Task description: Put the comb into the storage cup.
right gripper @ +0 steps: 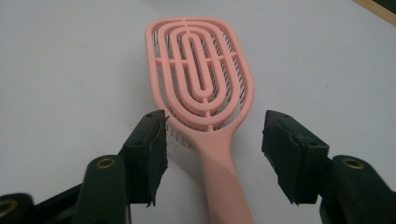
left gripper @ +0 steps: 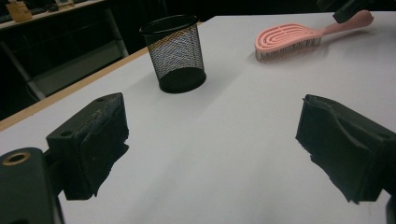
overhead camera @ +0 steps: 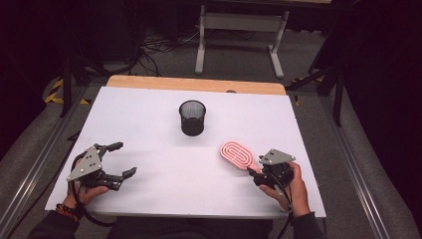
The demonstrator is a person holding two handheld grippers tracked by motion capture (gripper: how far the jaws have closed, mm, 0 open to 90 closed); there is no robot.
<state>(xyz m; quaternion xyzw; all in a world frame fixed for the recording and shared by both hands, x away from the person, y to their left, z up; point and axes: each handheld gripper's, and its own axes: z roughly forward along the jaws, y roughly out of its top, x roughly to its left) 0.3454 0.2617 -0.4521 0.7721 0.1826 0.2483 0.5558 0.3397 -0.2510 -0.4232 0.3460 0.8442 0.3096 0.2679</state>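
So the pink hairbrush (right gripper: 201, 79) is the main thing here. It's a vented one: the back of the head is a set of nested oval loops with a few short cross-bars tying them together, and you can see straight through the slots to the thin dark bristles underneath. It lies bristles-down on the white table (overhead camera: 164, 184), near the right side, head pointing away from the person and a bit leftward, handle running back toward the right gripper (right gripper: 215, 154). The handle is plain, smooth, same salmon pink, and it widens slightly toward the end.

In the right gripper view the jaws are spread apart, one on each side of the handle right where it meets the head. Neither pad presses on the plastic; there's a clear gap on the right side, and on the left the pad sits just beside the bristles, though I can't quite tell whether it brushes a few of them. The person's hand wraps the gripper body at the table's near right edge.

The left gripper (left gripper: 212, 144) rests over the near left part of the table with its jaws wide open and nothing between them.

A black wire-mesh cup (overhead camera: 192, 117) stands upright toward the middle-far part of the table, well apart from the brush. In the left gripper view you can see the brush side-on, bristles touching the tabletop.
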